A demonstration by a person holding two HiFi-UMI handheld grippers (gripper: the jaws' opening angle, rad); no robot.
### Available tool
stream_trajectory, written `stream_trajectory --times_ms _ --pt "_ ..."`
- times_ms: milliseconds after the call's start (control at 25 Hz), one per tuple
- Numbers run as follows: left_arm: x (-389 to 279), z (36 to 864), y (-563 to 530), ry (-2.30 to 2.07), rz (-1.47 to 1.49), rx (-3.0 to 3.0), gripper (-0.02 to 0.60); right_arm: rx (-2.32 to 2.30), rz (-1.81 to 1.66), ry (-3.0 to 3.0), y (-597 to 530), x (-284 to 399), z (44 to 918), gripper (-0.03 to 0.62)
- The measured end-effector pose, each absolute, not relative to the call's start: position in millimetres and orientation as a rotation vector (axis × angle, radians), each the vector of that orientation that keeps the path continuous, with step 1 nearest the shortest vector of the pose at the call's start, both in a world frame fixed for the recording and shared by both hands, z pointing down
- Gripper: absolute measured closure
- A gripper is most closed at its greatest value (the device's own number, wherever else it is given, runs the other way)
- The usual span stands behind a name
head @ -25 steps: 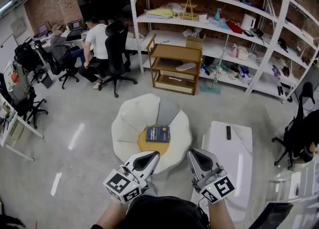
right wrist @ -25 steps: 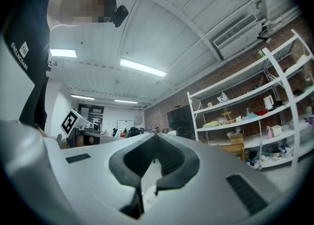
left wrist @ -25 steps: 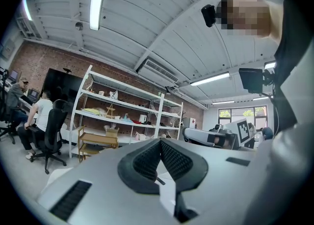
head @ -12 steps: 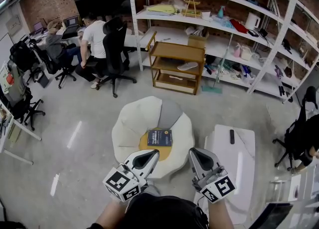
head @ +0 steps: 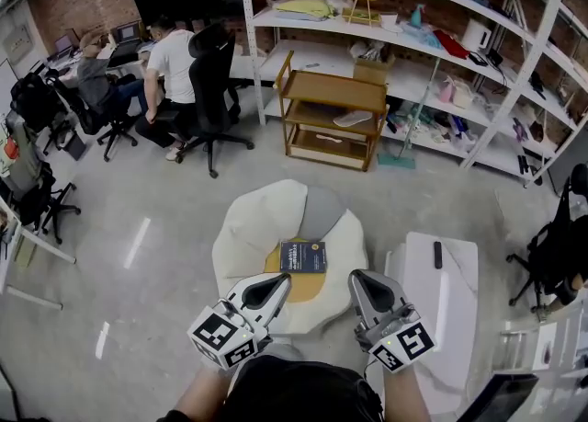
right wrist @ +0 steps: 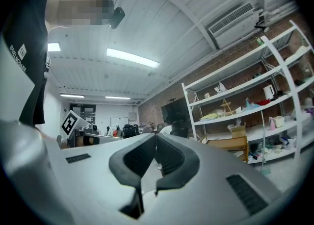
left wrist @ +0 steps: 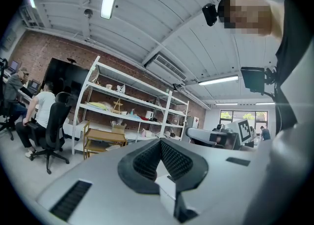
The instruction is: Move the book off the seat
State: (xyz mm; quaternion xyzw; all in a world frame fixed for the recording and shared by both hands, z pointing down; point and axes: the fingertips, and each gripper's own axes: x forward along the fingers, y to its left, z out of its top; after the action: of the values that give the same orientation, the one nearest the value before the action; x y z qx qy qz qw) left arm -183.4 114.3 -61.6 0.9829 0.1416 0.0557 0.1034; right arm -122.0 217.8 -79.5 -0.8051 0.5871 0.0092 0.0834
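A wide grey concrete floor (head: 156,218) fills the head view, bare to the left of the seat and beyond it. Tall white shelving (head: 413,43) runs along the far wall, with a wooden trolley (head: 331,121) in front of it.

Near the middle sits the seat (head: 248,227), a low, round, white cushion with petal-like edges and a yellow centre. A low white bench (head: 441,310) stands just beside its right edge.

At the bottom of the view, both forearms reach forward from the person's body. The left hand-held gripper (head: 278,280) and the right hand-held gripper (head: 360,279) are side by side over the seat's near edge, tips angled slightly inward and marker cubes nearest the person. Their own views tilt up toward the ceiling. The left hand-held gripper (left wrist: 159,143) has its jaws pressed together, as does the right hand-held gripper (right wrist: 156,138), and nothing lies between either pair.

The dark blue book (head: 303,256) lies flat on the seat's yellow centre, just beyond the two tips and clear of both.
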Motion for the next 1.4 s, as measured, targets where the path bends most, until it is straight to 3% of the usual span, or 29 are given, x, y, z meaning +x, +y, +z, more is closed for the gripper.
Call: stream_trajectory --times_ms 640,1400 --pt "-184 -44 -13 0.365 0.155 2.843 0.577 -2.432 -0.121 1.74 97 -109 -59 0.58" --pt "-207 -39 -50 0.135 0.1 2.827 0.577 -2.292 -0.139 1.935 48 -116 -63 0.58"
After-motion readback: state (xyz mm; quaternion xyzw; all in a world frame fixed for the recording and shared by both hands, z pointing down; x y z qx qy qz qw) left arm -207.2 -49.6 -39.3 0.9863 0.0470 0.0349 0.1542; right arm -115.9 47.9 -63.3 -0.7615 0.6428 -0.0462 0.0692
